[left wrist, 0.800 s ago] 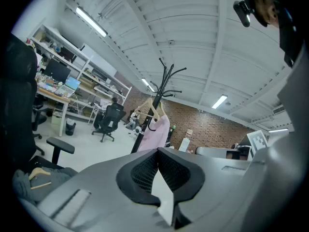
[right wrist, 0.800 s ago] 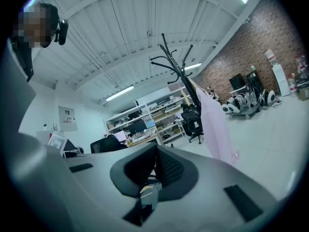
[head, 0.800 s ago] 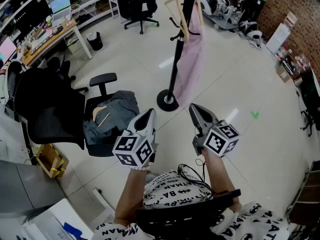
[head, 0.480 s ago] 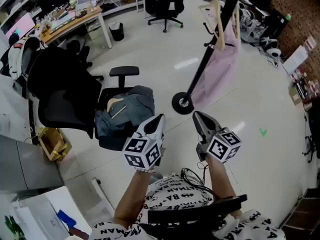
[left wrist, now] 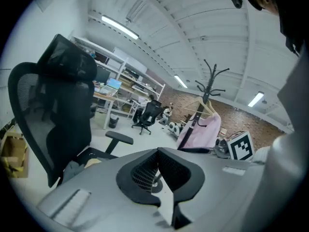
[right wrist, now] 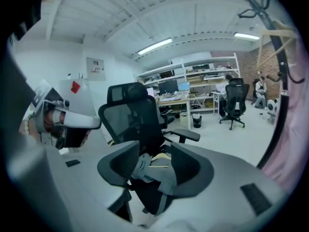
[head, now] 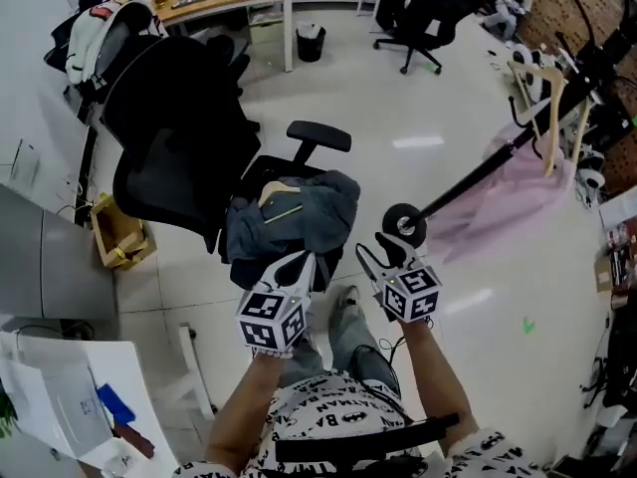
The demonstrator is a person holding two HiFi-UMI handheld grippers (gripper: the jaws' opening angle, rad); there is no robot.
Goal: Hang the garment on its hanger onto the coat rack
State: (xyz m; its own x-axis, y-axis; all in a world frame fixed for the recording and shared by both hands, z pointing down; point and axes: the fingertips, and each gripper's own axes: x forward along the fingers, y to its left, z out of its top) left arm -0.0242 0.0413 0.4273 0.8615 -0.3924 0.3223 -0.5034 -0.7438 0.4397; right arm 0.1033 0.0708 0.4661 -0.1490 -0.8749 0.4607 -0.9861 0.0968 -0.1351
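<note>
Head view: my left gripper (head: 303, 260) and my right gripper (head: 378, 254) are side by side in front of my body, close together but apart, and both point toward a black mesh office chair (head: 179, 137). A crumpled grey-blue garment (head: 299, 217) lies on the seat of this chair. Its light wooden hanger (head: 280, 189) rests on top of the cloth, toward the chair's backrest. The tip of my left gripper is just short of the seat's near edge. To my right stands a black coat rack (head: 478, 172). Its round base sits on the pale glossy floor (head: 328, 108) just beyond my right gripper. A pink garment (head: 518, 192) already hangs on the rack from a second wooden hanger (head: 547, 118), well apart from the chair.

Left gripper view: my jaws are pressed together, the ribbed dark pads meet at their tips, and nothing lies between them. The chair stands at left, and the coat rack with the pink garment is farther off at centre right.

Right gripper view: my jaws are spread wide and hold nothing. The grey-blue garment and its hanger appear in the gap between them, still on the chair seat and untouched.
</note>
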